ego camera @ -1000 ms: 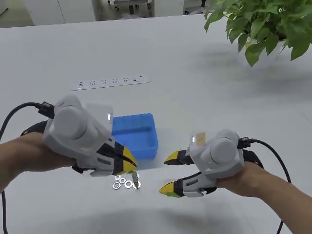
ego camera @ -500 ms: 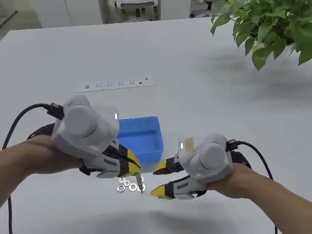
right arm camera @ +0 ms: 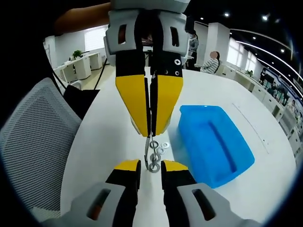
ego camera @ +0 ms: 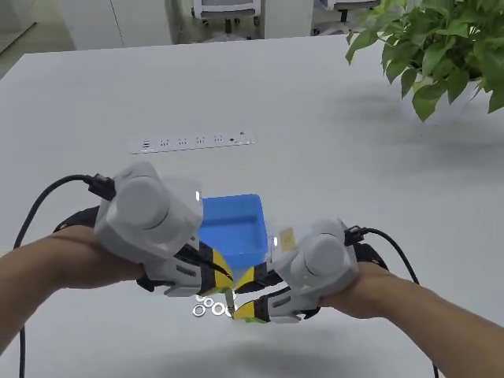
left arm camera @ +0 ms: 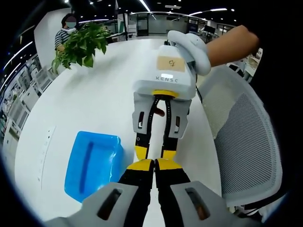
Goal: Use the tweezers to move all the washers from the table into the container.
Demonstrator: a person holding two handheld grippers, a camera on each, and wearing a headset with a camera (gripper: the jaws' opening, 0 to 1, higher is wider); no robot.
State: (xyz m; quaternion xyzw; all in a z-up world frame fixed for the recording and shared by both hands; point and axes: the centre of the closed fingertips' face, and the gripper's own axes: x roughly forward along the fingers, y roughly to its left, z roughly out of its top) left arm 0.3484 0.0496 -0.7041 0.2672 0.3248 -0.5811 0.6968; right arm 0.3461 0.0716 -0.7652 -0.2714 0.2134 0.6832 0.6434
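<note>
left gripper (right arm camera: 150, 128): clamped on tweezers (right arm camera: 147, 146);
tweezers: tips nearly together, down among washers (right arm camera: 160, 150); holding one: cannot tell;
right gripper (right arm camera: 150, 166): jaws apart, facing tips;
container (ego camera: 236, 224): near washers

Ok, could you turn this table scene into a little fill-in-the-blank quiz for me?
1. The container is ___ in colour.
2. Of the left gripper and the right gripper, the tweezers sit clamped in the ___ one.
3. The washers lie on the table, not yet in the ___.
Missing words: blue; left; container.
</note>
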